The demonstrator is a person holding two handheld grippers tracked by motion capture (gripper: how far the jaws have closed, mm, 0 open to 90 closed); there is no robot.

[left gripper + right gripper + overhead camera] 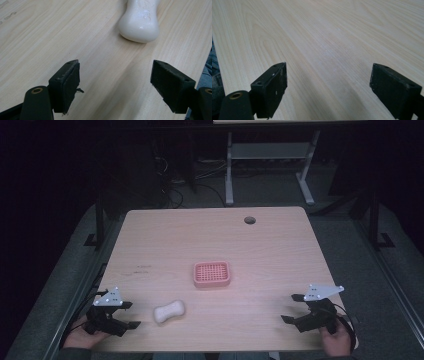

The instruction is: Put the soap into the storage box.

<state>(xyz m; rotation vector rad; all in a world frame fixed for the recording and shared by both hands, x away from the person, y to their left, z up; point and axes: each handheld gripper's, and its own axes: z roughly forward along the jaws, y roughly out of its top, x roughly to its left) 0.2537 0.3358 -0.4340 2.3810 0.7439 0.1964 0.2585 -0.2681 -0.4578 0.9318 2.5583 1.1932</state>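
The white soap bar (pixel 169 311), embossed with lettering too blurred to be read and cut off at the top in the left gripper view (pixel 140 21), is seen lying on the wooden table (pixel 270 250) near its front edge, below-left of the pink soap dish (pixel 212 274), just ahead of the left gripper (pixel 131 315), whose jaws are spread apart with nothing between them, while the right gripper (pixel 293 308), likewise spread wide and empty, is held over bare wood (pixel 324 45) well apart at the right.

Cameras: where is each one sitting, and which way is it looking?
High view: above the near edge, looking forward and down on the light wooden table; both hands and grippers show.
Left gripper view: on the left gripper, facing the white waisted soap bar, also seen from above.
Right gripper view: on the right gripper, facing bare tabletop.
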